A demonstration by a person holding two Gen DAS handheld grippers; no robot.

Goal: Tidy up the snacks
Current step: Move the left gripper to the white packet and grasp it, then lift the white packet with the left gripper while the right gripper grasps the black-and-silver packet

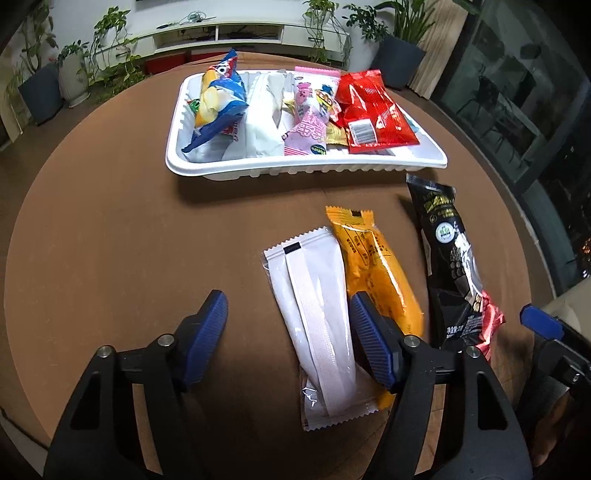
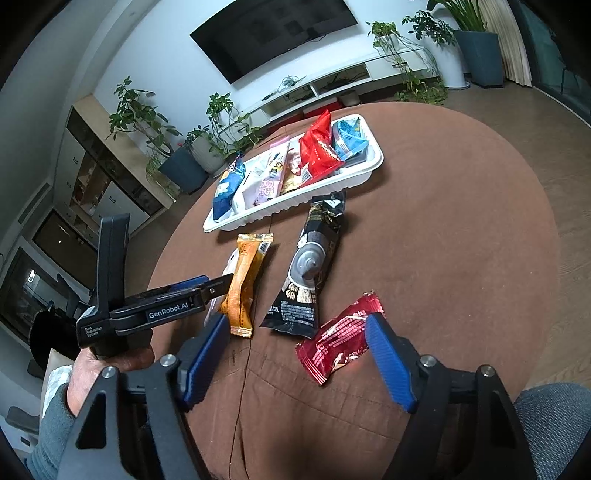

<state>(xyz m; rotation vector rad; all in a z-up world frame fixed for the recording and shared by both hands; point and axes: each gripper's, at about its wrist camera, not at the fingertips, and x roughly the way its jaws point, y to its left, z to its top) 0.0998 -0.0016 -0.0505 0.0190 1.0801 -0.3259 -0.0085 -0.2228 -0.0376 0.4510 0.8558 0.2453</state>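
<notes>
A white snack packet point(image 1: 321, 325) lies lengthwise on the round brown worktop point(image 1: 110, 240), with an orange snack packet point(image 1: 373, 266) touching its right edge and a long black packet point(image 1: 450, 266) a little further right. The left tongs point(image 1: 288, 332) are lowered over the white packet with their jaws partly open: the right blue pad point(image 1: 369, 343) sits at the seam between the white and orange packets, while the left pad point(image 1: 207, 332) stands clear over bare cloth, so nothing is clamped. No earlier frame shows how the jaws came to this gap. Beyond the three loose packets, a white ribbed tray point(image 1: 295, 170) holds more snacks standing side by side, among them a blue-and-yellow bag point(image 1: 218, 99), a pink packet point(image 1: 314, 118) and a red packet point(image 1: 373, 110). In the right wrist view, the right tongs point(image 2: 295, 365) hang wide open and empty over the near edge of the worktop, a dark red wrapper point(image 2: 340, 347) lying just inside the right pad. A hand point(image 2: 107, 365) in a grey sleeve grips the left tool's handle. Potted plants point(image 2: 155, 129) and a wall-mounted television point(image 2: 273, 33) line the room behind.
</notes>
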